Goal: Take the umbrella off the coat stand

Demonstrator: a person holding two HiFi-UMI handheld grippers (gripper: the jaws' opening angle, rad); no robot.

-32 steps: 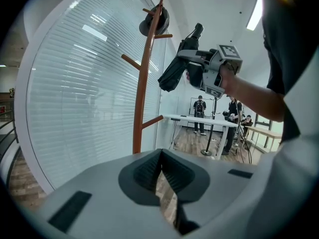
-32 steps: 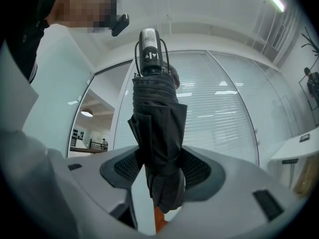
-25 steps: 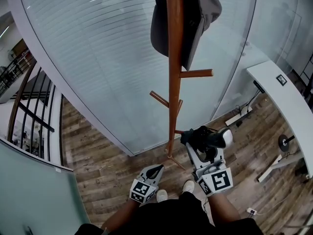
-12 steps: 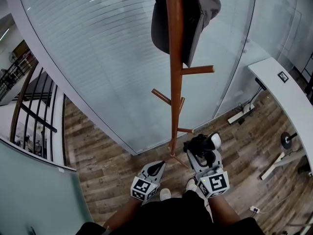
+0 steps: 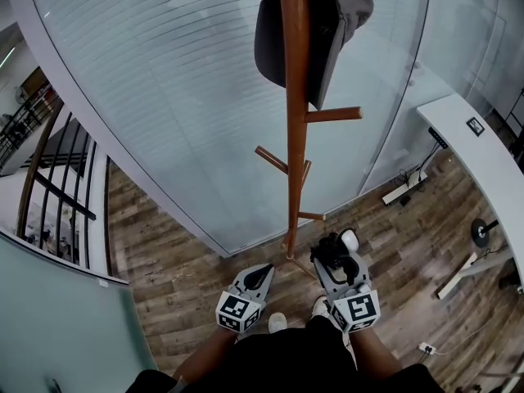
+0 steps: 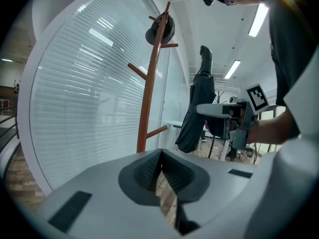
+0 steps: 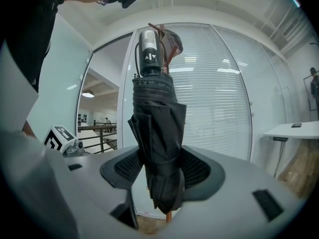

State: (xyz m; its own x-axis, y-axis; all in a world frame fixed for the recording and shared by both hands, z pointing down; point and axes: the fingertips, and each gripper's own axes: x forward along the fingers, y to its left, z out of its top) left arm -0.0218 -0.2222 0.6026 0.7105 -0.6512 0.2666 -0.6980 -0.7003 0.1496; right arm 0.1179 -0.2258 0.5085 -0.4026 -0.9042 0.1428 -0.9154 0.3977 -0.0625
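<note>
The left hand-held gripper (image 5: 260, 275) hangs low over the brown plank floor (image 5: 172, 277), its jaws clenched together on nothing (image 6: 160, 171). Just right of it rises the tall reddish-brown wooden coat stand (image 5: 295, 137), set before a curved frosted glass wall (image 5: 164, 97), with a grey cap (image 5: 327, 23) on an upper peg. Right of the stand's foot, the right hand-held gripper (image 5: 336, 256) grasps the folded black umbrella (image 7: 158, 133) around its middle. The umbrella stands upright with its silver-topped handle uppermost, clear of the pegs. Farther right stands a white desk (image 5: 483, 162).
</note>
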